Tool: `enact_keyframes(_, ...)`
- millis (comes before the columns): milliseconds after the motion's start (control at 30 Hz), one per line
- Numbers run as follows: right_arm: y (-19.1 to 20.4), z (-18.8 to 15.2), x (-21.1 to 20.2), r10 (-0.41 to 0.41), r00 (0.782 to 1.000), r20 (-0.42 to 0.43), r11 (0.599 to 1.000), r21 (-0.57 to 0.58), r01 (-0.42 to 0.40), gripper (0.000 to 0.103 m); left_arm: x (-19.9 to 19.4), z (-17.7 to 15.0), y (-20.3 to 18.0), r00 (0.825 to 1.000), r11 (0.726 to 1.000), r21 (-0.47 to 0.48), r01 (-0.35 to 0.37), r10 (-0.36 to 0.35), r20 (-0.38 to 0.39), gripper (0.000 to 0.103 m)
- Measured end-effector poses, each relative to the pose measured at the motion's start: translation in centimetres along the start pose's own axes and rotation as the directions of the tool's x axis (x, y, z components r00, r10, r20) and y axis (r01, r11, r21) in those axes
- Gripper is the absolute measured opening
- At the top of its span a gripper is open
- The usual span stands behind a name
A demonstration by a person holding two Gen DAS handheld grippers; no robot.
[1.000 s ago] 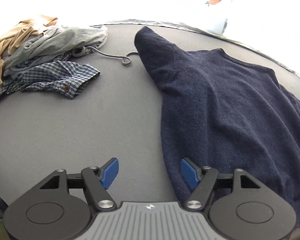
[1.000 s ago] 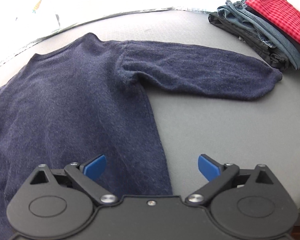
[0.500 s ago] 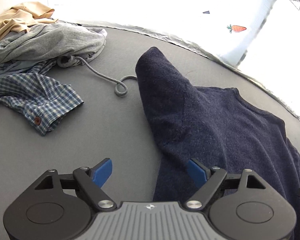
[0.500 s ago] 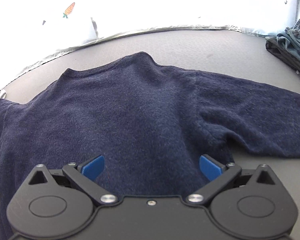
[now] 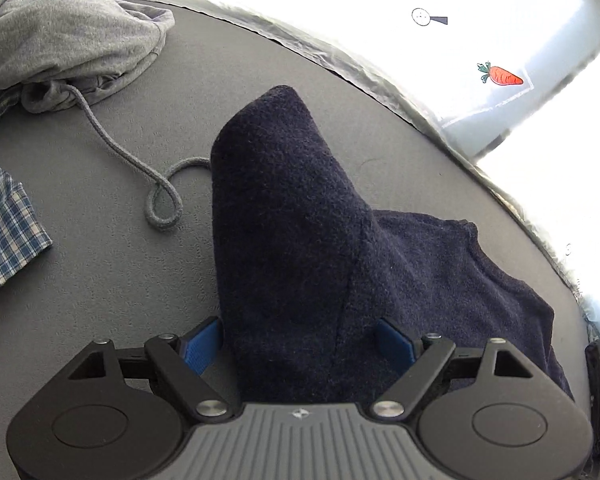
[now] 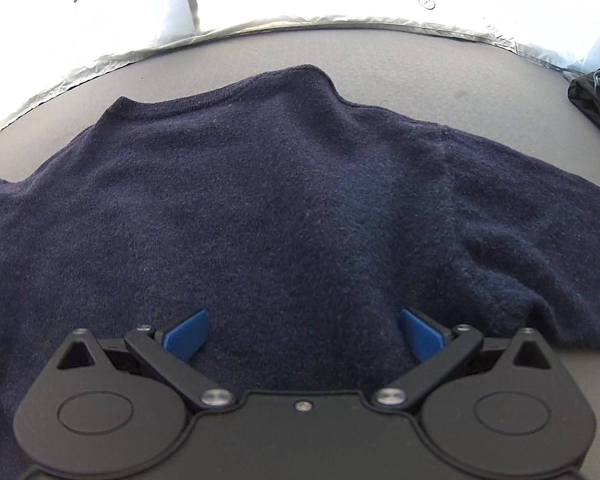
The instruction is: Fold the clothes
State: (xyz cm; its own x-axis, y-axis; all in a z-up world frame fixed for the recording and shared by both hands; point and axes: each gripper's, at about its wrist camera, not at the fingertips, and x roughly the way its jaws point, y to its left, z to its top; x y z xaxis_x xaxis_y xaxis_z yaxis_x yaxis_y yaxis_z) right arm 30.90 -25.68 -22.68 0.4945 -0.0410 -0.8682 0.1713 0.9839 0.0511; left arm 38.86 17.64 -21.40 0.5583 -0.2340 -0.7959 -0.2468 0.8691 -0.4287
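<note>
- Both grippers have come closer to the navy sweater (image 6: 284, 200) since the earlier frames.
- Left gripper (image 5: 300, 340) fingers straddle its sleeve (image 5: 284, 200), spread wide, unpinched.
- Right gripper (image 6: 304, 332) fingers gape over the body, mid-frame on the grey bench (image 5: 100, 280).
- Grey hoodie (image 5: 60, 36) lies upper left.

The navy sweater (image 6: 284, 200) is fuzzy, matt knit cloth. The counter (image 5: 100, 272) looks like matt grey felt. The left gripper (image 5: 300, 344) is matt black plastic with shiny metal pivots.

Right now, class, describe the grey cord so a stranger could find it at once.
On the grey table, look left of the navy sweater. The cord trails from the grey hoodie and ends in a loop, the only rope-like thing there.
</note>
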Motion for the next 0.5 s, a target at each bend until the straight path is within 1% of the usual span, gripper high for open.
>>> enact_keyframes(33, 0.0, 0.0, 0.0, -0.003, 1.000, 0.000, 1.000, -0.002, 0.003, 0.103, 0.1, 0.1, -0.3, 1.000, 1.000, 0.004, 0.019, -0.019, -0.002, 0.084)
enact_keyframes(200, 0.2, 0.1, 0.2, -0.011, 1.000, 0.009, 1.000, 0.020, 0.010, 0.103, -0.6, 0.3, -3.6, 0.998, 0.993, 0.095, 0.066, -0.068, 0.018, 0.086)
enact_keyframes(267, 0.3, 0.0, 0.2, -0.013, 1.000, 0.014, 1.000, 0.021, 0.013, 0.103, -1.4, 0.1, -5.1, 0.992, 0.985, 0.129, 0.115, -0.120, 0.034, 0.086)
enact_keyframes(333, 0.2, -0.1, 0.1, -0.009, 1.000, 0.019, 1.000, 0.030, 0.008, 0.103, -2.2, -0.4, -7.0, 0.982, 0.970, 0.167, 0.176, -0.184, 0.036, 0.086)
enact_keyframes(367, 0.1, -0.2, 0.1, -0.004, 1.000, 0.022, 0.999, 0.037, 0.004, 0.103, -2.5, -0.7, -7.9, 0.976, 0.961, 0.183, 0.207, -0.216, 0.031, 0.086)
enact_keyframes(400, 0.0, -0.2, 0.0, 0.002, 1.000, 0.025, 0.999, 0.047, -0.003, 0.103, -2.5, -1.1, -9.0, 0.966, 0.946, 0.208, 0.248, -0.258, 0.018, 0.088)
enact_keyframes(467, -0.4, -0.2, -0.1, 0.019, 0.999, 0.034, 0.997, 0.073, -0.021, 0.103, -2.3, -2.0, -10.9, 0.945, 0.909, 0.266, 0.320, -0.327, -0.018, 0.090)
enact_keyframes(500, -0.7, -0.3, -0.2, 0.029, 0.999, 0.038, 0.996, 0.088, -0.033, 0.103, -1.9, -2.7, -12.1, 0.936, 0.886, 0.309, 0.347, -0.350, -0.048, 0.090)
